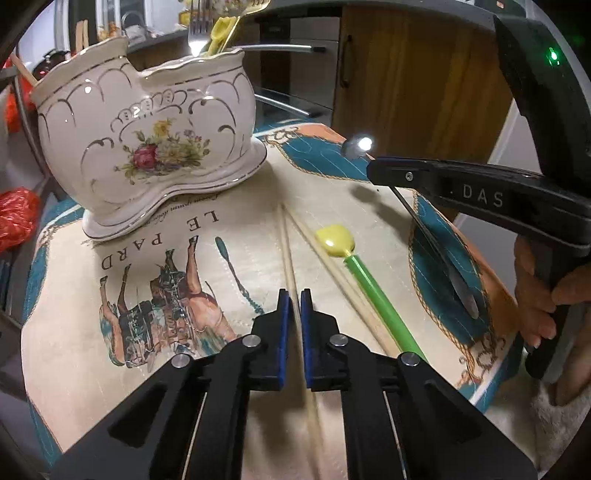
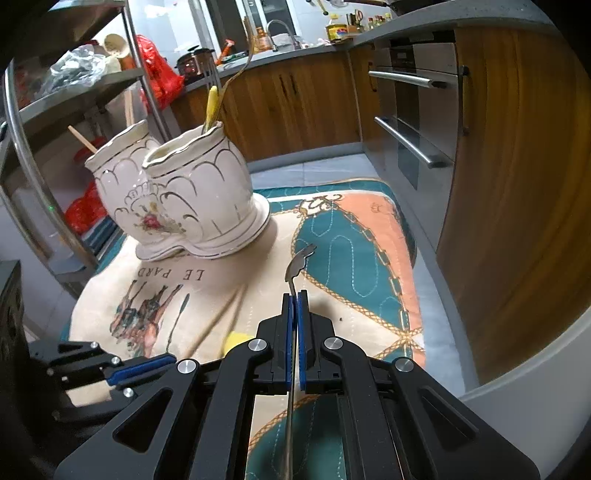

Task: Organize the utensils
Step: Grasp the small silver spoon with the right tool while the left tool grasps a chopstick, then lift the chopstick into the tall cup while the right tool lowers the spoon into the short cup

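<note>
Printed cloth w/ horses [image 1: 155, 306] centre frame; oven [image 2: 413, 107] upper right; red plastic bags [image 2: 157, 70] on metal rack [image 2: 22, 122] upper left.

The fork [image 1: 197, 31] and yellow spoon [image 1: 221, 33] standing in the ceramic holder [image 1: 147, 136] are cut off by the top edge of the left view. In the right view, the chopsticks [image 2: 218, 321] on the cloth are blurred, their near ends hidden behind the right gripper [image 2: 294, 306]. The metal spoon's [image 2: 300, 260] handle runs off the bottom edge.
</note>
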`<state>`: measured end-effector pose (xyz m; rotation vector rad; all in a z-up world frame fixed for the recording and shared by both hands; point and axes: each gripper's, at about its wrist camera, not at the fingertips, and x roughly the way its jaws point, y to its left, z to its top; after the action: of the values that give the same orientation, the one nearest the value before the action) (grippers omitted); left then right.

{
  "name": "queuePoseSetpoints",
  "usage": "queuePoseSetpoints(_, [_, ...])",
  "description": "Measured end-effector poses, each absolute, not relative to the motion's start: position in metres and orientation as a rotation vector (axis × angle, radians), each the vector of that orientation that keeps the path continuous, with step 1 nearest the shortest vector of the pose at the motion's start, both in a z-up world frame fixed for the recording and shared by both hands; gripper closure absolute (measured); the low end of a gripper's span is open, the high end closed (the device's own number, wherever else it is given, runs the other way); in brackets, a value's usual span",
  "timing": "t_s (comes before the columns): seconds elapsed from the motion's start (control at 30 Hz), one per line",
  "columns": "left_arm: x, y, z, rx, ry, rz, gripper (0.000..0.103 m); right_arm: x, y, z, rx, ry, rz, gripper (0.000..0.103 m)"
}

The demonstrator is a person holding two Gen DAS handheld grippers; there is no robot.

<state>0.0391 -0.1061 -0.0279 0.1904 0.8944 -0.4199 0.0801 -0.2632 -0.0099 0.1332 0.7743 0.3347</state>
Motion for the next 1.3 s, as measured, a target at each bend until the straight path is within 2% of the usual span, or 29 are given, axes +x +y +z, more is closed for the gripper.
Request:
queuePoseSetpoints(0.2, [0.046, -0.084, -0.021, 0.193, 0.942, -0.438, 0.098, 0.079, -0.261, -0.007, 0.136, 0.765, 0.349, 0.099])
queuePoseSetpoints(0.33, [0.056, -0.084, -0.023, 0.195, 0.950, -0.442, 0.083, 0.076, -0.258, -0.006, 0.133, 0.750, 0.359, 0.099])
queuePoseSetpoints(0.5, [0.071, -0.089, -0.029, 0.201, 0.924, -0.432, 0.082, 0.071, -0.253, -0.001, 0.119, 0.706, 0.372, 0.100])
queuePoseSetpoints(0.53, [0.074, -0.090, -0.030, 0.204, 0.915, -0.428, 0.083, 0.069, -0.252, 0.001, 0.117, 0.690, 0.380, 0.100])
queuePoseSetpoints(0.6, [0.077, -0.092, -0.032, 0.227, 0.895, -0.418, 0.095, 0.065, -0.250, 0.005, 0.104, 0.654, 0.393, 0.100])
queuePoseSetpoints(0.77, [0.077, -0.088, -0.032, 0.226, 0.866, -0.454, 0.098, 0.054, -0.247, 0.016, 0.071, 0.565, 0.404, 0.101])
queuePoseSetpoints(1.17, [0.034, -0.010, 0.028, 0.073, 0.484, -0.486, 0.098, 0.025, -0.244, 0.047, 0.100, 0.333, 0.405, 0.101])
queuePoseSetpoints(1.3, [0.041, 0.005, 0.051, 0.019, 0.384, -0.488, 0.098, 0.018, -0.236, 0.065, 0.107, 0.233, 0.408, 0.101])
